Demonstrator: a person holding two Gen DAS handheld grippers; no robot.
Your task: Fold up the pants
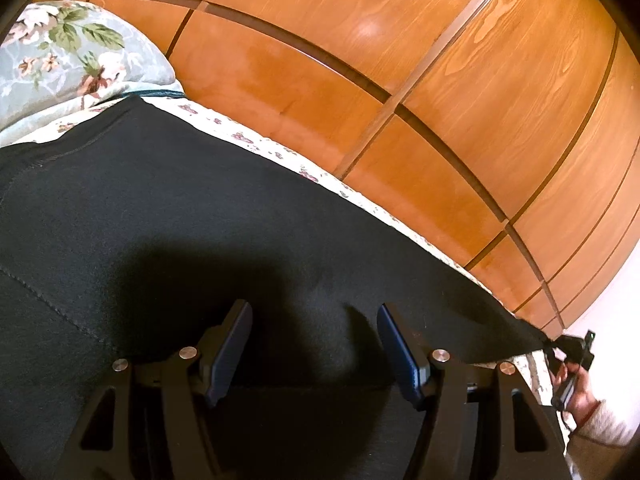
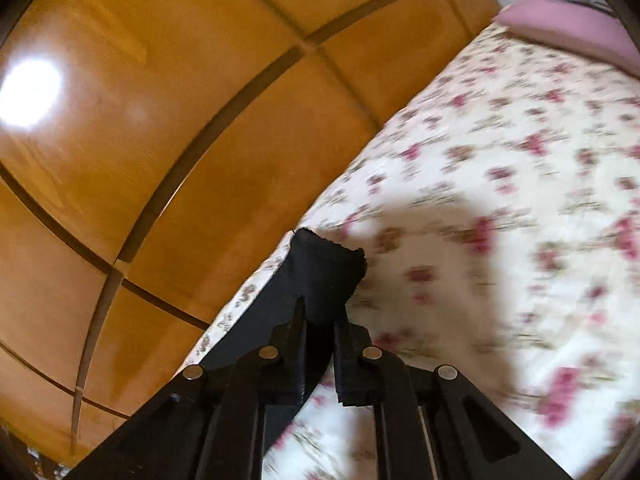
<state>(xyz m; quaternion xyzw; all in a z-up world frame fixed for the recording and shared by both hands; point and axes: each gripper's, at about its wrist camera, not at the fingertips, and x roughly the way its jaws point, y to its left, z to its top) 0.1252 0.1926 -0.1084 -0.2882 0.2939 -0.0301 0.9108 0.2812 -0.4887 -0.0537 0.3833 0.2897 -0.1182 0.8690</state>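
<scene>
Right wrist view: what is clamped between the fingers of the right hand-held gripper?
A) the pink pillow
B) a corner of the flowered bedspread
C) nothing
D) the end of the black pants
D: the right hand-held gripper is shut on the end of the black pants, lifted above the flowered bedspread.

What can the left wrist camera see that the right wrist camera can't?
Only the left wrist camera shows the open left tool over the wide part of the pants, a leafy flowered cushion, and the hand holding the right tool.

Only the right wrist camera shows a pink pillow, lots of bare flowery bedspread, and up close the right tool shut on the pants' leg end.

Both show the black pants, the bedspread and the wooden wardrobe.
</scene>
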